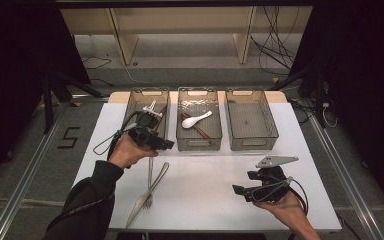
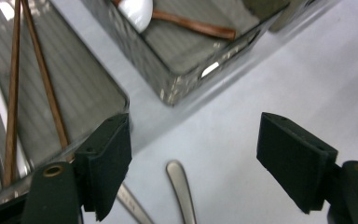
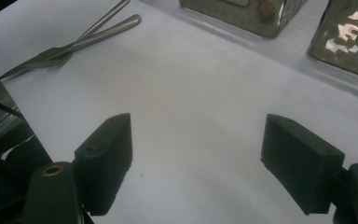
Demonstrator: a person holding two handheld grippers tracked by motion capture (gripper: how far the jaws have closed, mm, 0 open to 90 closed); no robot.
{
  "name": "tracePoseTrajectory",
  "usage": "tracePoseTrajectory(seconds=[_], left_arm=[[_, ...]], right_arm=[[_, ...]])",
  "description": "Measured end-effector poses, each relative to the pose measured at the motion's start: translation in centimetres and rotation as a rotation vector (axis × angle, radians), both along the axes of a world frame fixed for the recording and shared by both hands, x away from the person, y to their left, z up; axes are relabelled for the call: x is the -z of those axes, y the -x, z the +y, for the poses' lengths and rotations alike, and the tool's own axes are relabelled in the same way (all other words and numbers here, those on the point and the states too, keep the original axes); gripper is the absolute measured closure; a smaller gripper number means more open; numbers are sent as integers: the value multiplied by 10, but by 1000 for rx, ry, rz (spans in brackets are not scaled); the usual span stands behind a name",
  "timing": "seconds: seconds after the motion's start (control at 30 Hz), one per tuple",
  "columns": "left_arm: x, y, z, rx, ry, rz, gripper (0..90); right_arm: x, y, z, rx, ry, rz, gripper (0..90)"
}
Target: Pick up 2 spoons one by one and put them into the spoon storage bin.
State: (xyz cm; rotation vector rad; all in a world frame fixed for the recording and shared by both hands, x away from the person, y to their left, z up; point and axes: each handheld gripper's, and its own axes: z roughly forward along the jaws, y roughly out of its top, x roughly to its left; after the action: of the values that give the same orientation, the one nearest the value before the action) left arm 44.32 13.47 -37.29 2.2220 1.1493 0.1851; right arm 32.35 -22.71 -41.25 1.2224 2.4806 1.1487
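Note:
Three clear grey bins stand in a row at the back of the white table [image 1: 210, 190]. My left gripper [image 1: 161, 144] hovers at the near end of the left bin [image 1: 133, 107], open, with nothing between its fingers. In the left gripper view [image 2: 193, 158] its jaws frame two metal handles [image 2: 181, 184] on the table, beside the left bin's corner [image 2: 116, 91] with brown chopsticks [image 2: 14, 93] inside. A fork [image 1: 148, 192] and a knife [image 1: 152, 187] lie crossed in front of that bin. My right gripper [image 1: 241, 192] rests open at the front right [image 3: 196, 163] over bare table.
The middle bin [image 1: 180, 145] holds a white spoon [image 1: 196, 120] and a reddish-brown utensil [image 1: 200, 131]. The right bin [image 1: 252, 145] holds nothing. In the right gripper view the fork and knife [image 3: 74, 44] lie far off. Table edges run near both forearms.

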Motion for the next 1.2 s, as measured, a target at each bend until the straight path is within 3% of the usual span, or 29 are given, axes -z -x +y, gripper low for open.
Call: tracePoseTrajectory(seconds=[0.07, 0.17, 0.73, 1.2], left_arm=[[6, 4, 2, 2, -34, 18, 244], [10, 10, 6, -3, -54, 19, 236], [25, 36, 31, -52, -52, 28, 218], [38, 49, 36, -51, -82, 78, 226]], right_arm=[[0, 0, 0, 1, 0, 3, 255], [0, 1, 0, -2, 1, 0, 255], [-1, 1, 0, 0, 0, -4, 255], [-1, 1, 0, 1, 1, -5, 255]])
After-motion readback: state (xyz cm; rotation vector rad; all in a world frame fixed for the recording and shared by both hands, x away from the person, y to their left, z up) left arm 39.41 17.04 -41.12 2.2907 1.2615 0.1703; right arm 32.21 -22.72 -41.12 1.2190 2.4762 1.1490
